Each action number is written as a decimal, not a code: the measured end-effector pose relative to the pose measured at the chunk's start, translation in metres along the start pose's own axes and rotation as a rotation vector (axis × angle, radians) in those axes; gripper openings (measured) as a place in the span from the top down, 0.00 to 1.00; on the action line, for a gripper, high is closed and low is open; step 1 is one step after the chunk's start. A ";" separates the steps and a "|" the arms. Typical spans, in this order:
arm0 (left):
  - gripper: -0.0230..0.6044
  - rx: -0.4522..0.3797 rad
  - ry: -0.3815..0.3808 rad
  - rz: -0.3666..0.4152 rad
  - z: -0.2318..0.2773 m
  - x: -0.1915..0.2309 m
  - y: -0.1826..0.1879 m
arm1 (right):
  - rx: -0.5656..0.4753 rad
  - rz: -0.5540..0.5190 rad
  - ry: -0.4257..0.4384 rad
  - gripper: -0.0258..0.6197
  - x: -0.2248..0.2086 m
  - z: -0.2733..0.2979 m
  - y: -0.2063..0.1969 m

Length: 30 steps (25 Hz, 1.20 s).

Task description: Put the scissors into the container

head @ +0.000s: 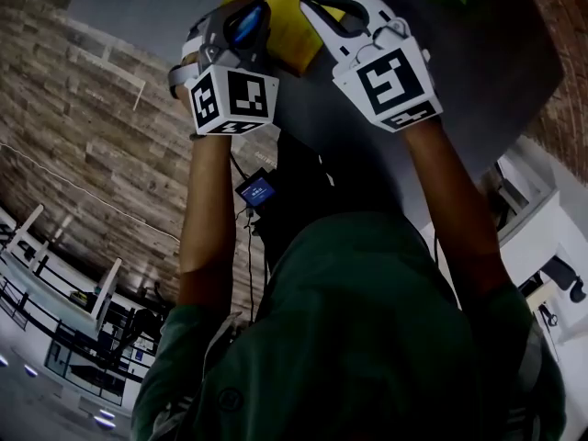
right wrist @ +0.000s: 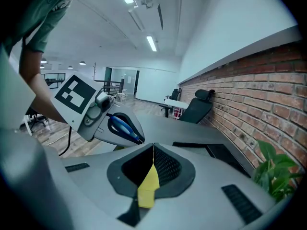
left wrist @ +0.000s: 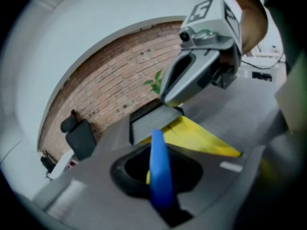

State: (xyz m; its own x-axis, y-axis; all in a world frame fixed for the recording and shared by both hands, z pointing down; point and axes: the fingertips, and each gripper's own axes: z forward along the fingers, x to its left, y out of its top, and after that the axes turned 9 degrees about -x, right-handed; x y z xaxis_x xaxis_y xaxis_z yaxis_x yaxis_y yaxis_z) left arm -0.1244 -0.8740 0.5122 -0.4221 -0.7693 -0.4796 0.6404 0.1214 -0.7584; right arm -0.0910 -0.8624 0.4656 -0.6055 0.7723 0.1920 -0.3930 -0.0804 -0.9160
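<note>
While the left gripper (head: 241,16) pinches the blue handle of the scissors (left wrist: 159,169) between its jaws, the right gripper (right wrist: 152,152), just beside it, is pressed together on a yellow edge of the yellow container (head: 296,39). That container sits directly ahead of both tools, over a grey table (head: 478,53).

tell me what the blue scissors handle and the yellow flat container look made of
Blue scissors handle: smooth, evenly coloured, glossy, so probably moulded plastic. Yellow flat container: thin, matte, sharp-edged where the right gripper pinches it; likely card or thin plastic.
</note>
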 end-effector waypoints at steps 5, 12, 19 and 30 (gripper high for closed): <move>0.91 0.025 -0.009 0.022 0.008 -0.001 -0.012 | 0.014 0.015 0.005 0.95 0.002 0.010 -0.009; 0.90 0.055 -0.014 0.029 0.020 -0.001 -0.017 | 0.031 0.028 0.012 0.95 -0.001 0.018 -0.018; 0.90 0.086 -0.050 0.031 0.030 -0.012 -0.026 | 0.042 0.040 0.018 0.95 0.000 0.023 -0.028; 0.81 0.126 -0.180 0.027 0.035 -0.037 -0.038 | 0.059 0.045 0.025 0.95 0.005 0.028 -0.030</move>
State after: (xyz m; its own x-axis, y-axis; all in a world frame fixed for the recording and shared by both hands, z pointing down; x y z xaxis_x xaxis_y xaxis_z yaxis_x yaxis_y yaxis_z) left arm -0.1110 -0.8718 0.5747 -0.2900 -0.8676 -0.4041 0.7297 0.0727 -0.6798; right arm -0.1018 -0.8737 0.5036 -0.6062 0.7826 0.1417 -0.4062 -0.1514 -0.9012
